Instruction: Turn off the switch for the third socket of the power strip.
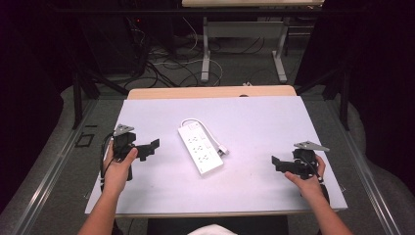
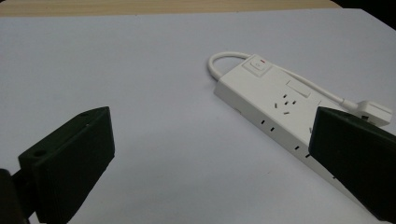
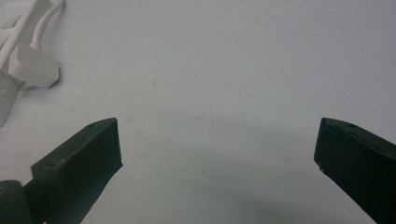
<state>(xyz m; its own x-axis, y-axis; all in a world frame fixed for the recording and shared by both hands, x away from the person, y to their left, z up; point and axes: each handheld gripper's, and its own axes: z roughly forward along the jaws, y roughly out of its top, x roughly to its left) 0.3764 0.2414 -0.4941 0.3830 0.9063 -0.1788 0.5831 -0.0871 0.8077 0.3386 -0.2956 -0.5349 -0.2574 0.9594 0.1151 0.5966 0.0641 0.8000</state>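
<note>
A white power strip (image 1: 200, 149) lies flat in the middle of the white table, its short cord looped behind it and its white plug (image 1: 223, 151) resting beside its right edge. My left gripper (image 1: 149, 148) is held to the left of the strip, open, jaws pointing toward it with nothing between them. In the left gripper view the power strip (image 2: 275, 105) lies ahead and to the right, its switch end farthest, the plug (image 2: 371, 111) beyond it. My right gripper (image 1: 277, 162) hovers near the table's right front, open and empty. The right gripper view catches the plug (image 3: 33, 67) at upper left.
The white table surface (image 1: 254, 122) has a bare wooden strip (image 1: 210, 92) along its far edge. Beyond it on the floor are cables and the metal legs of another table (image 1: 242, 46). Dark frames and curtains stand at both sides.
</note>
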